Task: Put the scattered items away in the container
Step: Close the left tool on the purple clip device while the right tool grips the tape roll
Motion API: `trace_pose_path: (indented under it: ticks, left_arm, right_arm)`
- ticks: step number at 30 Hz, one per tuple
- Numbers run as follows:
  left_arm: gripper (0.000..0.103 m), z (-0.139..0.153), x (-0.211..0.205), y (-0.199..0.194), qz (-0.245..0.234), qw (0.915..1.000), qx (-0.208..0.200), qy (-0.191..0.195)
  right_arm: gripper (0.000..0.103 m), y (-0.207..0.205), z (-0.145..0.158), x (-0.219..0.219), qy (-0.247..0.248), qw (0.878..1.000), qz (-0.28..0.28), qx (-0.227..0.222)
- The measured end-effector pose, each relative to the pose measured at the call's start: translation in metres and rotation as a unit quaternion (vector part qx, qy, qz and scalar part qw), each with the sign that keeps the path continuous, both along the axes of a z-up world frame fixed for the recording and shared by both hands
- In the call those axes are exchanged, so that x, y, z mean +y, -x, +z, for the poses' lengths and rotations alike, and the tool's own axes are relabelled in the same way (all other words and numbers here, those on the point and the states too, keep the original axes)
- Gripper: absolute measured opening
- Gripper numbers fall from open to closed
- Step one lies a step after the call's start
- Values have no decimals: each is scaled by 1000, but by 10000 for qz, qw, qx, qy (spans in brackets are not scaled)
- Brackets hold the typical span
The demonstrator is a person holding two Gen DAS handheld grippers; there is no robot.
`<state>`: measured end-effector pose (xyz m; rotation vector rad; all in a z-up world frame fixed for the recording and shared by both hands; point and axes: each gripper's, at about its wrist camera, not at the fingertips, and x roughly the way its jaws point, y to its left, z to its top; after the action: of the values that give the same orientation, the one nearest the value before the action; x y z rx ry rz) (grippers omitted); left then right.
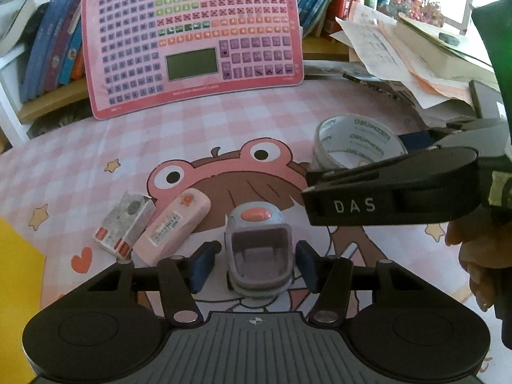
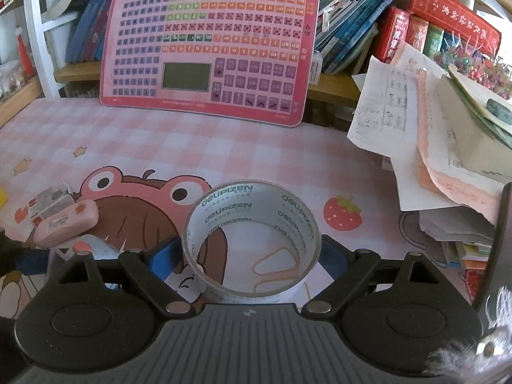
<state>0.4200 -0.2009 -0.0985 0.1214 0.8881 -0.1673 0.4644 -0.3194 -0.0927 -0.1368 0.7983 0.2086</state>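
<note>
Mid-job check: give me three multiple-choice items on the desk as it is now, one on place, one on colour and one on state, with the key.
1. What sits between the left gripper's jaws?
A) a pen
B) the grey gadget with an orange button
C) scissors

2. What colour is the frame of the button board at the back?
A) pink
B) green
C) black

3. How does the tape roll sit?
A) upright on its edge
B) flat on the mat
C) on top of a book

Key: B, the gadget stands between the two blue pads; A, pink surrounds its buttons; B, the roll's hole faces up and the mat shows through it.
</note>
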Motion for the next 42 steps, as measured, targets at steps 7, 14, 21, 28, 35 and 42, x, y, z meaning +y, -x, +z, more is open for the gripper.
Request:
trace_pose_path:
  ticks: [7,14,21,28,35,42]
  left_arm:
    - [41,1,2,-3,-26,10000,8,64]
    - [41,7,6,3,-64,9998,-3,206]
    - [41,23,7,19,-178,9994,-99,293]
    - [41,35,13,43,-227,9988,-194,396]
    - [40,47,18,68,-279,9980,-308,486]
    - [40,56,24,90,-303,9974,-399,526]
  right_arm:
    - [84,-6,-6,0,-60,9999,-35,108]
    - [83,-1,-6,-1,-32,9999,3,110]
    - [83,17,7,-5,-151,9999,-3,4]
    - [83,45,25,-7,-303,9995,-1,-83]
    - [83,76,43,-7,-433,9987,58,-251]
    - [83,102,55,-7,-485,9981,109,-357]
